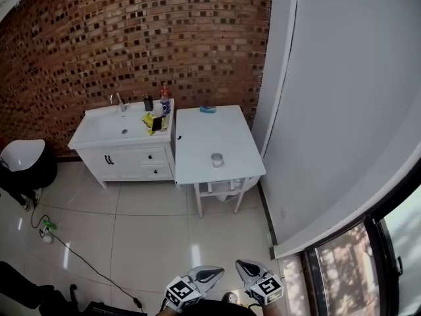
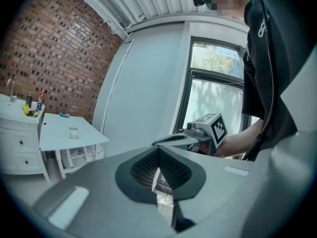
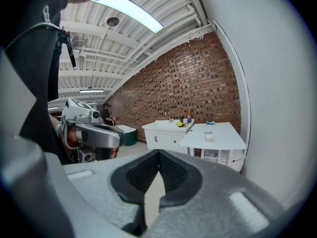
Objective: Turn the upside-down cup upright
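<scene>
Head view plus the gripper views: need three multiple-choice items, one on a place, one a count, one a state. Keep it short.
1. The cup stands on: A the floor; B the white table; C the sink cabinet.
2. Cups on that table: A one; B two; C four.
3. The right gripper is: A wide open; B shut on the cup; C shut and empty.

Answers:
1 B: in the head view the cup sits on the tabletop, toward its near edge.
2 A: the only other thing on the table is a small blue item at the far edge.
3 C: in the right gripper view its pads meet with nothing between them.
</scene>
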The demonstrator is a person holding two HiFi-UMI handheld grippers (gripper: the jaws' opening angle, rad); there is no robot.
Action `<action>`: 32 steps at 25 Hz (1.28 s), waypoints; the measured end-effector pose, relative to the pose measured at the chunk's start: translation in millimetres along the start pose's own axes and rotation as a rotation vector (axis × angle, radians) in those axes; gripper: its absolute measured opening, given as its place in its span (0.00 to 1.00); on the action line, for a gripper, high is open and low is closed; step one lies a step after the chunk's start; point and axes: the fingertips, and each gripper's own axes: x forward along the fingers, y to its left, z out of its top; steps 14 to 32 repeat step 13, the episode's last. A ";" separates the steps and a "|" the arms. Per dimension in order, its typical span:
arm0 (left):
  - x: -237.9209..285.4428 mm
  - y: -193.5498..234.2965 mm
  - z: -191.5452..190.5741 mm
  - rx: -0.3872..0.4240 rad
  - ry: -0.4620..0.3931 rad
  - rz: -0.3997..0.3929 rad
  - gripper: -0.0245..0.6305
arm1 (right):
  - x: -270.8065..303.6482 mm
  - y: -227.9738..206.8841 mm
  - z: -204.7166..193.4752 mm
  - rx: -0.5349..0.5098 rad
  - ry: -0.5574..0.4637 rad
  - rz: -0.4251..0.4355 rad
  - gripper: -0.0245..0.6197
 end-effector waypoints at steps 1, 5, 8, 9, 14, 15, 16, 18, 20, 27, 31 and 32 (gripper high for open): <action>-1.1 -0.3 1.1 0.000 -0.001 0.003 0.06 | 1.0 1.7 0.5 -0.001 -0.001 0.005 0.03; -4.8 0.7 -1.2 0.011 -0.005 0.012 0.06 | 5.0 7.2 0.6 -0.010 -0.001 0.015 0.03; -8.5 2.0 -5.3 0.013 -0.007 0.020 0.06 | 6.5 11.3 -2.9 -0.011 0.004 0.018 0.03; -10.6 2.4 -5.8 0.010 -0.006 0.022 0.06 | 7.0 13.1 -3.5 -0.010 0.006 0.017 0.03; -20.5 4.4 -7.9 -0.001 -0.003 0.027 0.06 | 10.1 20.6 -5.0 -0.008 0.013 0.013 0.03; -20.5 4.4 -7.9 -0.001 -0.003 0.027 0.06 | 10.1 20.6 -5.0 -0.008 0.013 0.013 0.03; -20.5 4.4 -7.9 -0.001 -0.003 0.027 0.06 | 10.1 20.6 -5.0 -0.008 0.013 0.013 0.03; -20.5 4.4 -7.9 -0.001 -0.003 0.027 0.06 | 10.1 20.6 -5.0 -0.008 0.013 0.013 0.03; -20.5 4.4 -7.9 -0.001 -0.003 0.027 0.06 | 10.1 20.6 -5.0 -0.008 0.013 0.013 0.03; -20.5 4.4 -7.9 -0.001 -0.003 0.027 0.06 | 10.1 20.6 -5.0 -0.008 0.013 0.013 0.03; -20.5 4.4 -7.9 -0.001 -0.003 0.027 0.06 | 10.1 20.6 -5.0 -0.008 0.013 0.013 0.03; -20.5 4.4 -7.9 -0.001 -0.003 0.027 0.06 | 10.1 20.6 -5.0 -0.008 0.013 0.013 0.03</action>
